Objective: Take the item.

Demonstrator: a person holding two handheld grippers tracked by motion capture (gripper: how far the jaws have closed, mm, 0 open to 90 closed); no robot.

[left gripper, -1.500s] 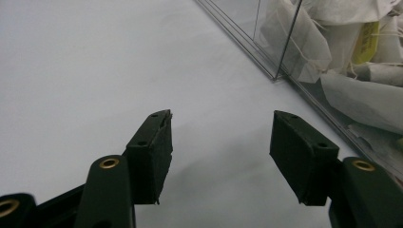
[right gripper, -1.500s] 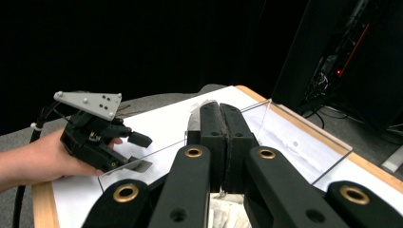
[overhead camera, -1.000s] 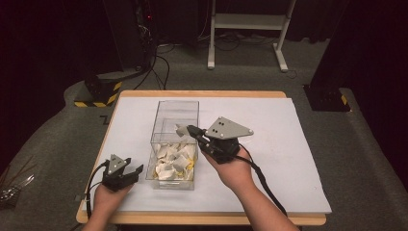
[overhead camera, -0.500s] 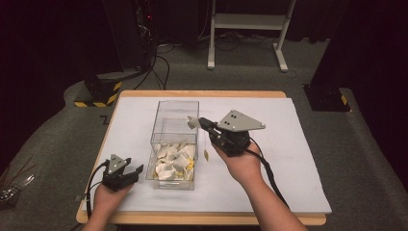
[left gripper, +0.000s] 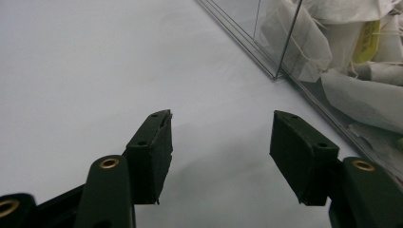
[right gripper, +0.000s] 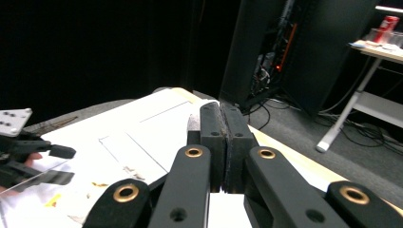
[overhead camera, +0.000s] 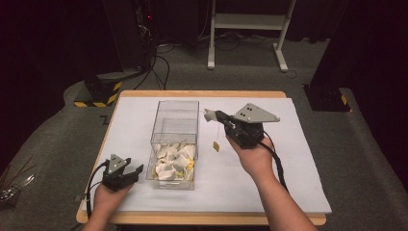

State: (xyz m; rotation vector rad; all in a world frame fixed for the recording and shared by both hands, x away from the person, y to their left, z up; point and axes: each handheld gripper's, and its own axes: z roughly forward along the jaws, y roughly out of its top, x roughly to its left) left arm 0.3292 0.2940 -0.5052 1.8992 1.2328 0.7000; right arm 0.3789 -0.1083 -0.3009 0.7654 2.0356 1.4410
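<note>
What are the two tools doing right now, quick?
Left tool: open, holding nothing, low beside the clear box.
Right tool: shut on a tea bag; its yellow tag dangles on a string.

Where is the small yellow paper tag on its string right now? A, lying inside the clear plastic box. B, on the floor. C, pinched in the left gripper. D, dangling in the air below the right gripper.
D: the small yellow paper tag hangs on its string below the right gripper, beside the clear plastic box, above the white table cover.
</note>
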